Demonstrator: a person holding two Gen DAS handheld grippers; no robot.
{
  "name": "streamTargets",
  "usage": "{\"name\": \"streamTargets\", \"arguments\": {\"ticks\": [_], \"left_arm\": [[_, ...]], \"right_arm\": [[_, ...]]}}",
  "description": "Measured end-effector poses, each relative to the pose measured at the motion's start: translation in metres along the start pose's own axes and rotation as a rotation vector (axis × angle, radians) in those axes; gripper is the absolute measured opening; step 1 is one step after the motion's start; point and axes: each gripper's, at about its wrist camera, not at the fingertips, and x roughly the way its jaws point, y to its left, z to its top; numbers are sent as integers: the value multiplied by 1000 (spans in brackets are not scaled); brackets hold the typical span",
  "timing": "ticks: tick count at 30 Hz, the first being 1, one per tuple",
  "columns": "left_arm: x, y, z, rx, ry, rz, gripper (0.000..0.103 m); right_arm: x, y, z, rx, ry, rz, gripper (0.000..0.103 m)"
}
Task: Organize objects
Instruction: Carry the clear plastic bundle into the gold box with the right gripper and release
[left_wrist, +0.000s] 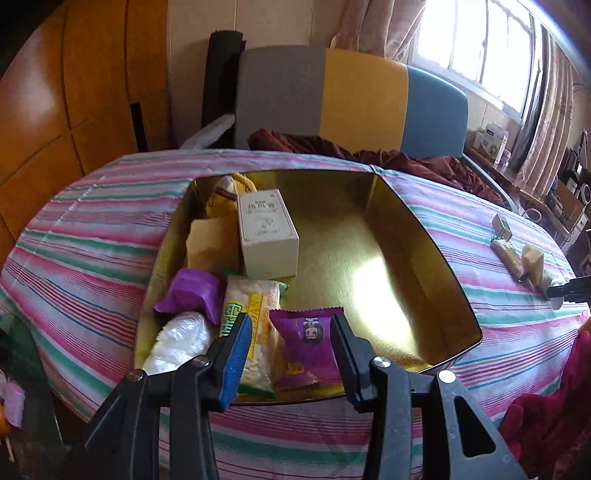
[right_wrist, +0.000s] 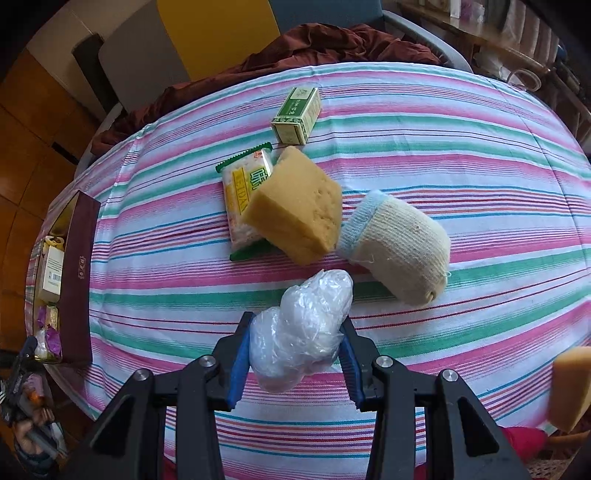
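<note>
Our right gripper is clenched on a crumpled clear plastic bag, near the front edge of the striped tablecloth. Our left gripper hangs released above the near end of the gold box, with nothing between its jaws; below it lies a purple snack packet. We think the bag can slip, because thin plastic is soft and gives little to press on. The sponge, the sock bundle, the cracker pack and the green carton still wait far on the cloth. The box is well apart to the left, so the carry is long and the bag may fall
</note>
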Motion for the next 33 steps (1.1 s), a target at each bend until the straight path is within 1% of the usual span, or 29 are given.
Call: {"name": "streamTargets", "arguments": {"ticks": [4,8,12,15,17,20,24,26,30,33], "left_arm": [[-9,0,-1,10,-25,7,44],[-13,2,-3,9,-33,10,44],[-13,5,-3,1,-36,6,44],[-11,7,-2,-3,-34,2,44],[-11,8,-3,-7,-33,-1,44],[-9,9,-5,-10,-28,-2,44],[-9,16,-4,-32,-26,-1,44],[-9,23,-4,-53,-22,0,44],[-12,42,-5,-110,-18,22,44],[-15,57,-7,-154,-25,56,44]], "right_arm": [[1,3,-1,-8,6,-23,43],[-3,11,-4,-21,-10,-29,43],[-18,31,-8,-61,-55,-29,43],[-37,57,-6,-112,-112,1,43],[-48,81,-5,-157,-140,40,43],[-56,129,-5,-248,-167,100,43],[-55,206,-5,-372,-187,217,44],[-50,246,-7,-429,-183,273,44],[-21,321,-13,-536,-135,335,44],[19,364,-13,-565,-55,347,44]]}}
